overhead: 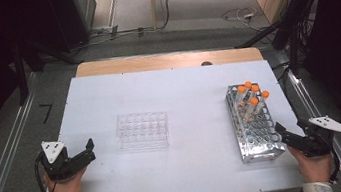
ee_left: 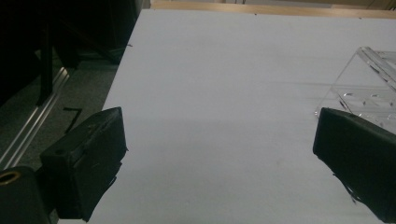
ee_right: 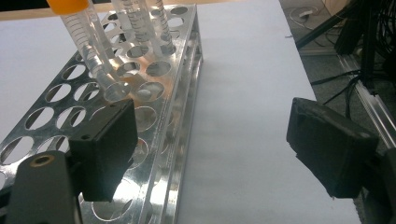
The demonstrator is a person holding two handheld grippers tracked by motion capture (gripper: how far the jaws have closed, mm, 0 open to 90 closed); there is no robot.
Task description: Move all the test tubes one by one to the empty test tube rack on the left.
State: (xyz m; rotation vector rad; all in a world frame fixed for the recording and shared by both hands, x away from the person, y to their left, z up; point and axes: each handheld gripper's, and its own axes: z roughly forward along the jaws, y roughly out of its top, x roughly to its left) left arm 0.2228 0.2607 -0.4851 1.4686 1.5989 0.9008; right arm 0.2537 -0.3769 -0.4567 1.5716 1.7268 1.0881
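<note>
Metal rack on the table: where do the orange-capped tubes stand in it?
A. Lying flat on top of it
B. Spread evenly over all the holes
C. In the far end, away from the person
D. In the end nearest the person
C: the tubes cluster upright at the far end of the rack, while the near holes are empty.

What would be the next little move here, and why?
Probably the right gripper should ease forward and up toward the nearest orange-capped plastic tube in the metal tube rack. Its jaws stand open and hold nothing, right beside the rack's near end, while the clear plastic well plate sits untouched mid-table.
</note>
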